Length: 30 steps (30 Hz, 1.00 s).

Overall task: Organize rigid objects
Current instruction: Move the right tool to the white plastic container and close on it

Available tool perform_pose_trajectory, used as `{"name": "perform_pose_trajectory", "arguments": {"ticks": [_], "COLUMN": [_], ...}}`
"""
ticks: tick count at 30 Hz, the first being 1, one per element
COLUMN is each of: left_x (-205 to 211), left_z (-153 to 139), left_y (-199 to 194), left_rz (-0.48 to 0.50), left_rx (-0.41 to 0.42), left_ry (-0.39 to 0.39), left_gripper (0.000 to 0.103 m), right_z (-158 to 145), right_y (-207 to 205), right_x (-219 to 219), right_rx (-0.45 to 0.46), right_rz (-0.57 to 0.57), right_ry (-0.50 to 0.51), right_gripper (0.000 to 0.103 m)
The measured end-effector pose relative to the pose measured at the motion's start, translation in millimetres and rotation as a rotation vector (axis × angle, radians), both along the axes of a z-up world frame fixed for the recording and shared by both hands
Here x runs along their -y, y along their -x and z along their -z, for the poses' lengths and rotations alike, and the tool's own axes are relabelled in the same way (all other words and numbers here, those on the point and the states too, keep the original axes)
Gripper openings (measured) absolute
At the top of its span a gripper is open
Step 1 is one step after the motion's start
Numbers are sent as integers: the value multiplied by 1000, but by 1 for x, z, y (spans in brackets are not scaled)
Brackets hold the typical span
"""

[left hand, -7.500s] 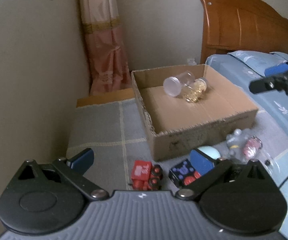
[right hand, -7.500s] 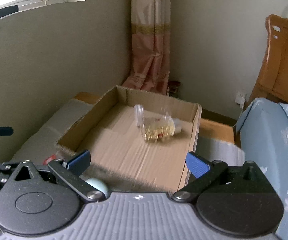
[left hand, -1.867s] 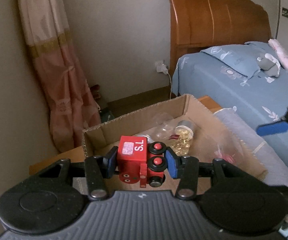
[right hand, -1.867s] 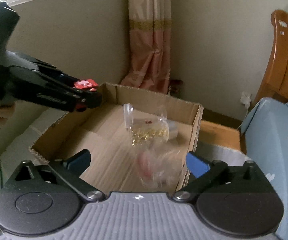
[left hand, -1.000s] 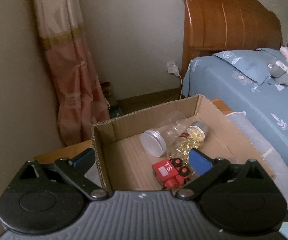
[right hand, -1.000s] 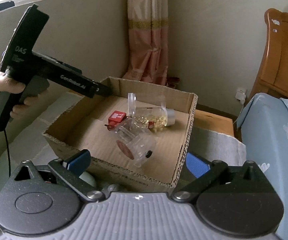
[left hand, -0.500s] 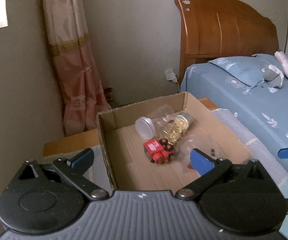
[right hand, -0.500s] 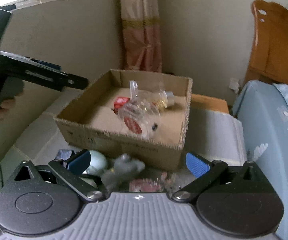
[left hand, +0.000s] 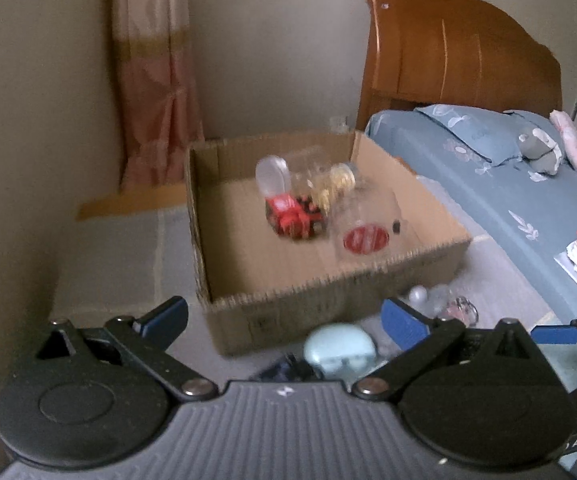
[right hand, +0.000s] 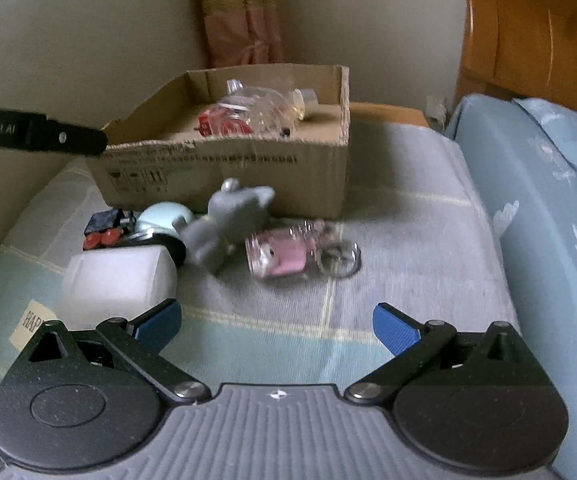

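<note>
The left gripper [left hand: 284, 318] is seen with its blue pads spread wide and nothing held between them; it is raised just in front of the cardboard box [left hand: 328, 300]. Inside the box, a red toy train [left hand: 292, 216] lies beside a white-capped clear jar [left hand: 274, 176], a jar of gold beads [left hand: 338, 180] and a clear jar with a red lid [left hand: 364, 236]. In front of the box, on the grey checked cloth [right hand: 408, 240], a white bottle [right hand: 118, 280], a pale blue egg-shaped case [right hand: 164, 216], a grey figurine [right hand: 228, 224] and a pink-filled glass bottle with a ring [right hand: 284, 256] are left lying close together. The right gripper [right hand: 276, 322] is likewise fully spread and empty, held over the cloth near the pink bottle without contact.
</note>
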<state>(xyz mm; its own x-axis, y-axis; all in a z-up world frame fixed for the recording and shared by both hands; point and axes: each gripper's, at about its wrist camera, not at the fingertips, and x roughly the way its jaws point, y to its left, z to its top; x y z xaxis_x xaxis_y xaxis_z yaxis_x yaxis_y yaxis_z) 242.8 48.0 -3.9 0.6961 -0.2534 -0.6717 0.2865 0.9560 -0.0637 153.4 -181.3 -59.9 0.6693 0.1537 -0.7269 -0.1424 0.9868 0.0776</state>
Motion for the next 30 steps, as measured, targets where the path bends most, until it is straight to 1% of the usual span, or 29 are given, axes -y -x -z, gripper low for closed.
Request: {"name": "perform_pose_trajectory", "arguments": {"ticks": [3,8,14,18,19,22,24,27,30], "left_x": [-1,-3,1,3,1,-9,-16,-25,-29], "left_z": [15,35,53,63,64,67,67,68,68], "left_y": [0,-1,-6,-6,-6,-5,-3,1,1], "left_rz": [-19,-39,-52,-67,-71,-88,-100,-120,-117], "left_rx": [-32,-71,-94,-110,-113,-138,-135,-135,-132], "left_ry": [11,11,-49,-113,-116,-107,-102,-105,-106], "left_gripper": [102,102,102,102,102,102,102,102,102], "right_z": [3,2,1,1,1,-1,-2,-1,6], "right_y": [6,13,15,14,13,13,13,12,9], "right_x": [-2,-7,-16,-23,-25,-32,-36,-46,-60], "right_rx": [2,20,25,18,17,18,13,-12,-46], "right_rz": [15,-1,-23,-43,-51,-81,-111,-170,-233], "right_ry": [7,20,41,40,41,41,26,-6,-19], "right_gripper": [103,103,103,103,103,103,103,103,103]}}
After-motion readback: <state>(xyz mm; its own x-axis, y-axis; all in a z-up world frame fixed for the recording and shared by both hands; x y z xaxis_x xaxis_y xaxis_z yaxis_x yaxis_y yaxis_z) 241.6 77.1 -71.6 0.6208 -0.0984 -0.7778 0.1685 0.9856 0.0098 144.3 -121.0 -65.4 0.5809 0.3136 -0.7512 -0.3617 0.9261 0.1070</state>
